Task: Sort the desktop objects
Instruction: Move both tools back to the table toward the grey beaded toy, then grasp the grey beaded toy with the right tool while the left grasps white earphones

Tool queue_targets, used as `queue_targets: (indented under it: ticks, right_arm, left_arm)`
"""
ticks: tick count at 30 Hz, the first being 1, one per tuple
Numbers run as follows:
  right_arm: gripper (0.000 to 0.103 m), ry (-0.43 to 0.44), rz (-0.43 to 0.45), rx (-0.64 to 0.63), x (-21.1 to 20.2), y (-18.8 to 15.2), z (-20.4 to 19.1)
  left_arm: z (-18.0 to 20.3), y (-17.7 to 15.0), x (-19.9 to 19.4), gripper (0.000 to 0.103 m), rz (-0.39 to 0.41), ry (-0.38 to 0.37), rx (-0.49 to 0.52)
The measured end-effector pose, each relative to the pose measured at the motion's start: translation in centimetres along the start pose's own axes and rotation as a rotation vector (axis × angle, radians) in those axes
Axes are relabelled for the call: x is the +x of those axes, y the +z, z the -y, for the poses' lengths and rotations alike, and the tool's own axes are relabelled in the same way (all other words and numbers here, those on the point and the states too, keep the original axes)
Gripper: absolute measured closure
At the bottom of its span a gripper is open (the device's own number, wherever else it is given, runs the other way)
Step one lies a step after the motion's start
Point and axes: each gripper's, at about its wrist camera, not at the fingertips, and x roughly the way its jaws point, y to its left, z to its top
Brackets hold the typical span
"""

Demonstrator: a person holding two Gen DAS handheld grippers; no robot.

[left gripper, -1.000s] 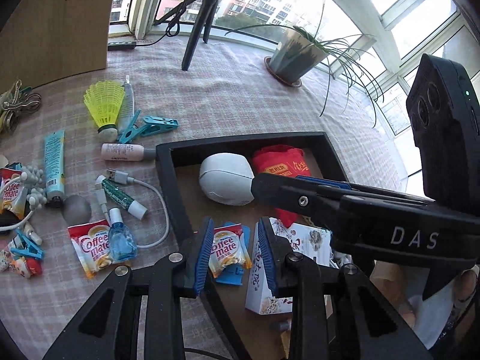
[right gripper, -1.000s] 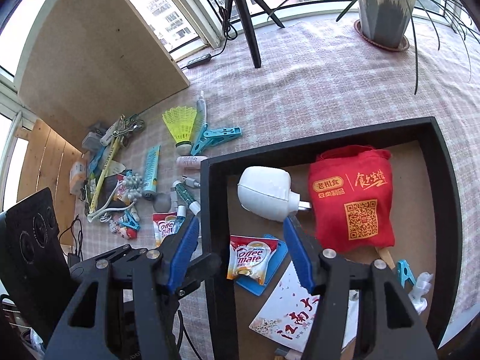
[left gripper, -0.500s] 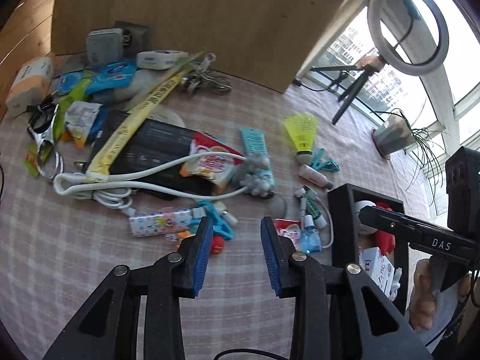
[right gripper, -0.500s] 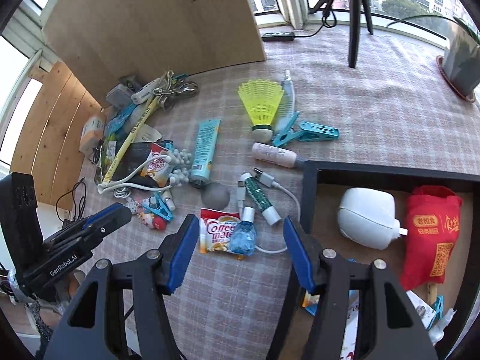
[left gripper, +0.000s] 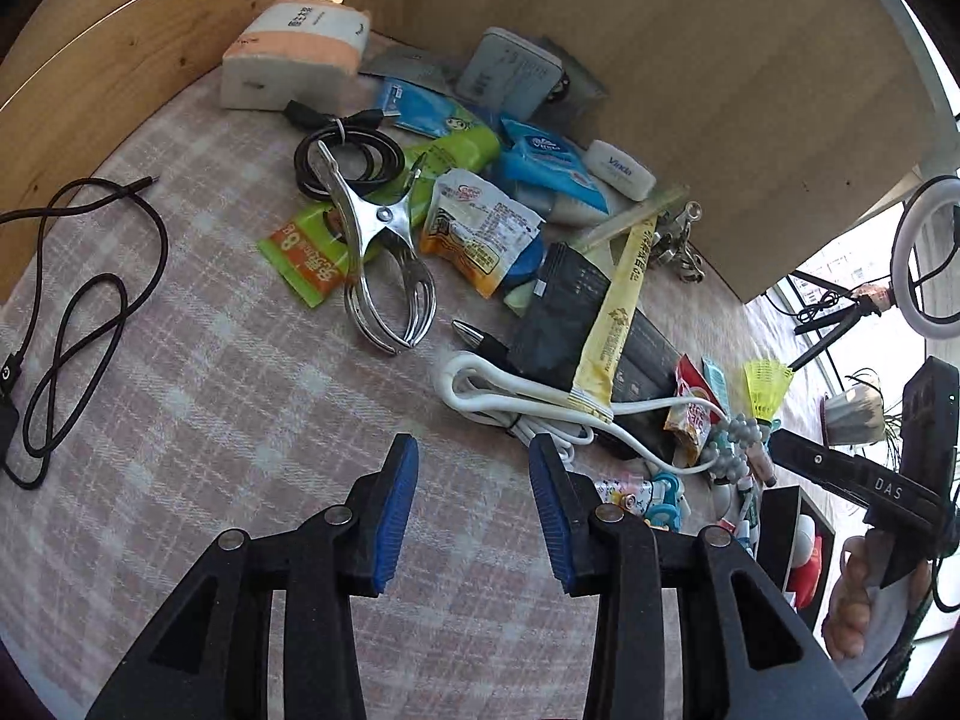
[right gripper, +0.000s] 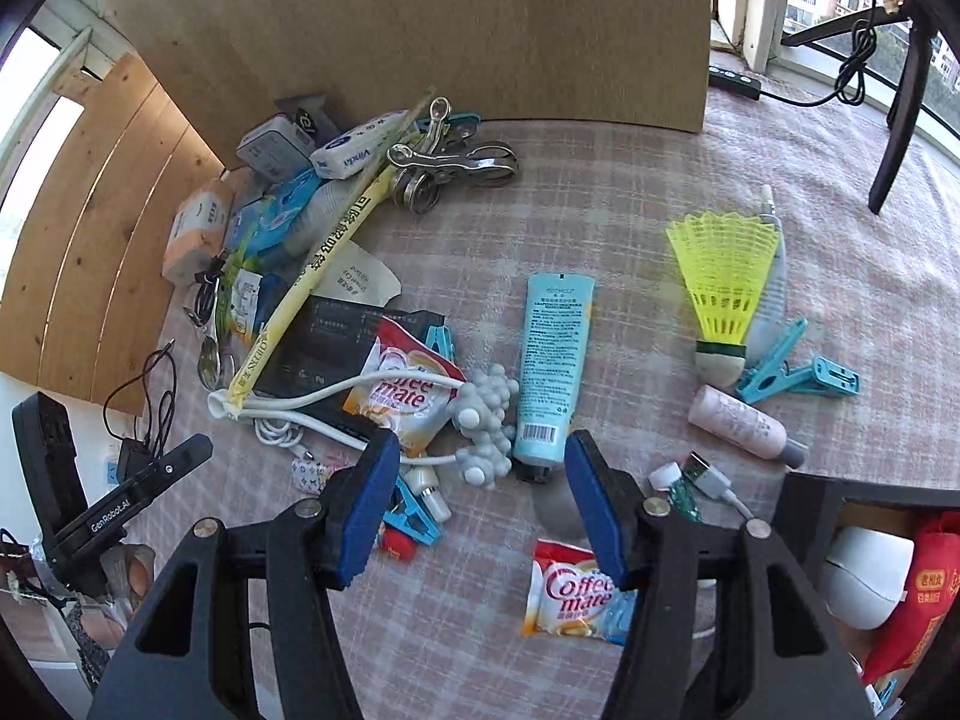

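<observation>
My left gripper [left gripper: 473, 501] is open and empty above bare checked cloth, just short of a white coiled cable [left gripper: 516, 402] and a metal clip [left gripper: 384, 264]. My right gripper [right gripper: 480, 498] is open and empty above a grey bobbled massager [right gripper: 483, 420], beside a teal tube [right gripper: 552, 360] and a Coffee mate sachet [right gripper: 399, 402]. A second Coffee mate sachet [right gripper: 570, 597] lies under its right finger. The black tray [right gripper: 816, 495] at the right holds a white pod [right gripper: 864, 576] and a red bag [right gripper: 924, 594].
A cardboard panel [left gripper: 690, 72] and wooden boards [left gripper: 90, 60] wall the back. A black cable [left gripper: 66, 324] lies at left. A yellow shuttlecock [right gripper: 720, 276], blue clips [right gripper: 786, 372], a pink bottle [right gripper: 738, 420] and a USB plug [right gripper: 708, 477] lie at right. A tripod leg [right gripper: 900, 102] stands behind.
Both grippers swung left, away from the tray and over the pile of loose items. Both stayed open and empty.
</observation>
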Motion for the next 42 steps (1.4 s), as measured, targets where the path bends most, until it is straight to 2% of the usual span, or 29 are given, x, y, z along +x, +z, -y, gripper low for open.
queue_targets:
  ticks: [4, 9, 11, 15, 23, 32, 42]
  right_arm:
    - [0.056, -0.016, -0.034, 0.007, 1.6, 0.6, -0.3]
    - [0.073, -0.023, -0.055, 0.004, 2.6, 0.9, -0.6]
    - [0.074, -0.028, -0.057, 0.007, 2.8, 1.0, -0.6]
    - [0.078, -0.028, -0.062, 0.014, 3.1, 1.4, -0.3]
    - [0.079, -0.033, -0.066, -0.002, 3.6, 1.5, -0.5]
    - [0.079, -0.029, -0.06, -0.019, 3.3, 1.2, -0.7]
    - [0.08, -0.027, -0.037, -0.048, 0.7, -0.1, -1.0]
  left_arm:
    - [0.0, 0.6, 0.5, 0.066, 0.001, -0.006, -0.004]
    - [-0.1, 1.2, 2.1, 0.066, -0.03, -0.014, -0.011]
    - [-0.1, 1.4, 2.5, 0.066, -0.034, -0.037, -0.036]
    - [-0.3, 2.1, 2.2, 0.066, -0.014, -0.022, -0.057]
    - [-0.2, 2.7, 2.6, 0.068, -0.032, -0.023, -0.048]
    - [-0.3, 1.1, 1.1, 0.069, -0.01, -0.029, -0.036]
    - [0.1, -0.8, -1.2, 0.07, 0.005, -0.062, -0.037]
